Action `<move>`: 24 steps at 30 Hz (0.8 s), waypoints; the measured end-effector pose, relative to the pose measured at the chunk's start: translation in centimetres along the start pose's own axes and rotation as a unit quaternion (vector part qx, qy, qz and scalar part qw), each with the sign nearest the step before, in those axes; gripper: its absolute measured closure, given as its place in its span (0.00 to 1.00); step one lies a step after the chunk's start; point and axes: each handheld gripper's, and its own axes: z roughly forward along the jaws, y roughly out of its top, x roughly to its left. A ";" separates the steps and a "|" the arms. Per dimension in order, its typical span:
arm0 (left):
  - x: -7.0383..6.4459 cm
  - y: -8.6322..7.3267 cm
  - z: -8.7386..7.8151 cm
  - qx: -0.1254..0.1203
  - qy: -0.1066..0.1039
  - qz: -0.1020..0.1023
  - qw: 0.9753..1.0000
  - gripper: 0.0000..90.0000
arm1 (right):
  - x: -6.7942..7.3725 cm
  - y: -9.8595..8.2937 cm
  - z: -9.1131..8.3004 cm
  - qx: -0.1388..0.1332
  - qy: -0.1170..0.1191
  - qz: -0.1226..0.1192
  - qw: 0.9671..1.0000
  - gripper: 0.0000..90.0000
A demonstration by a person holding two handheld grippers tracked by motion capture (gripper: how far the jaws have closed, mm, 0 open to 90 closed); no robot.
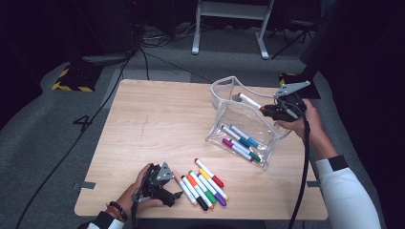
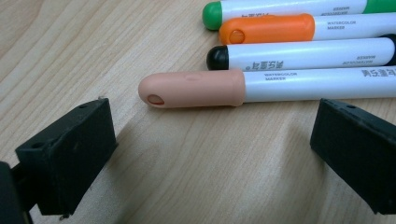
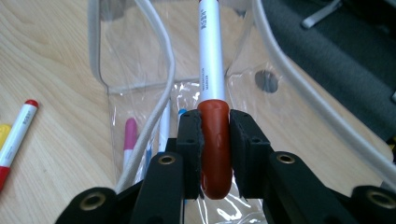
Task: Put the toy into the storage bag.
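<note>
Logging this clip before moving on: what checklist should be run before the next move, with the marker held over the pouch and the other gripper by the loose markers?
1. Right gripper shut on the marker's brown-red cap: ok.
2. Marker over the pouch opening: ok.
3. Pouch mouth open: ok.
4. Marker tip clear of the pouch rim: cannot tell.
5. Left gripper open, holding nothing: ok.
6. Peach marker between the left jaws: not ok, it lies just beyond them.

White marker [image 3: 212, 65] with a rust-red cap, pinched by its cap, slanting over the clear pouch [image 1: 224, 121].
</note>
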 end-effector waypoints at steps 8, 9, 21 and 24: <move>0.0 0.0 0.0 0.000 0.000 0.000 1.000 0.00 | 0.4 0.5 2.0 0.051 0.027 -0.001 0.998 0.84; 0.0 0.0 0.0 0.000 0.000 0.000 1.000 0.00 | 0.5 0.5 2.2 0.059 0.031 -0.002 0.998 0.84; 0.0 0.0 0.0 0.000 0.000 0.000 1.000 0.00 | 0.7 0.9 3.1 0.098 0.059 -0.007 0.993 0.72; 0.0 0.0 0.0 0.000 0.000 0.000 1.000 0.00 | 0.5 0.8 2.7 0.091 0.047 0.000 0.995 0.67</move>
